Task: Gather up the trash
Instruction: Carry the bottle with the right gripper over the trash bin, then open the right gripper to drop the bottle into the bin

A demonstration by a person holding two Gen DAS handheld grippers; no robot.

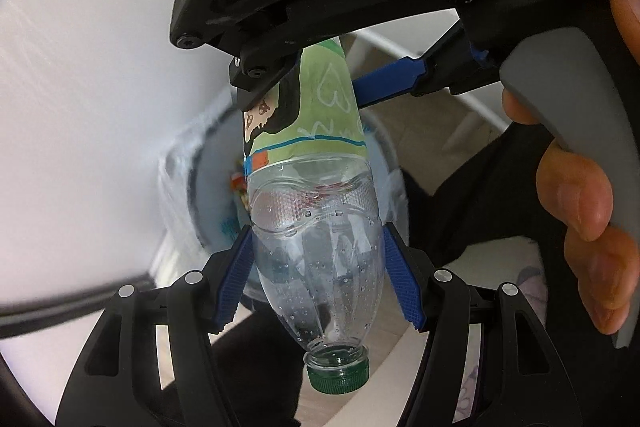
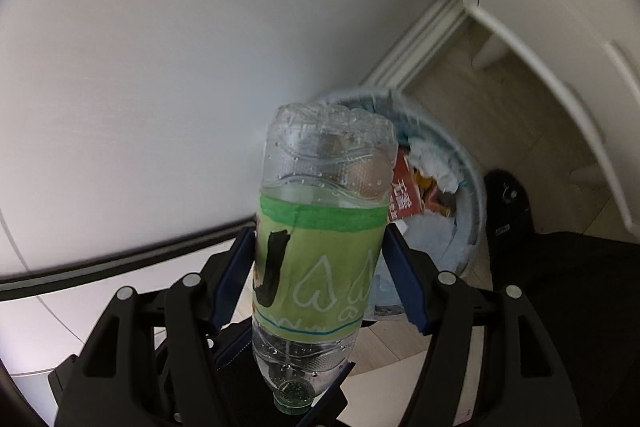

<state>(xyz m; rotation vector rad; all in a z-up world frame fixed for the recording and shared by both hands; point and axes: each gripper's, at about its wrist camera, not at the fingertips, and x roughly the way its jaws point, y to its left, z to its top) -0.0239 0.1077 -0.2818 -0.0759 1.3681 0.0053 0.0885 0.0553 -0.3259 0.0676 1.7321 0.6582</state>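
Both grippers' jaws clamp one plastic bottle [image 1: 316, 227] above bin [image 2: 460, 187].

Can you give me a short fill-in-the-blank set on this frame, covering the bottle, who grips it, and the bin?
1. The plastic bottle has a ____ cap.
2. The left gripper and the right gripper both clamp the ____.
3. The bottle's label is mostly ____.
4. The trash bin beyond the bottle is lined with a ____ bag.

Missing words: green; bottle; green; blue
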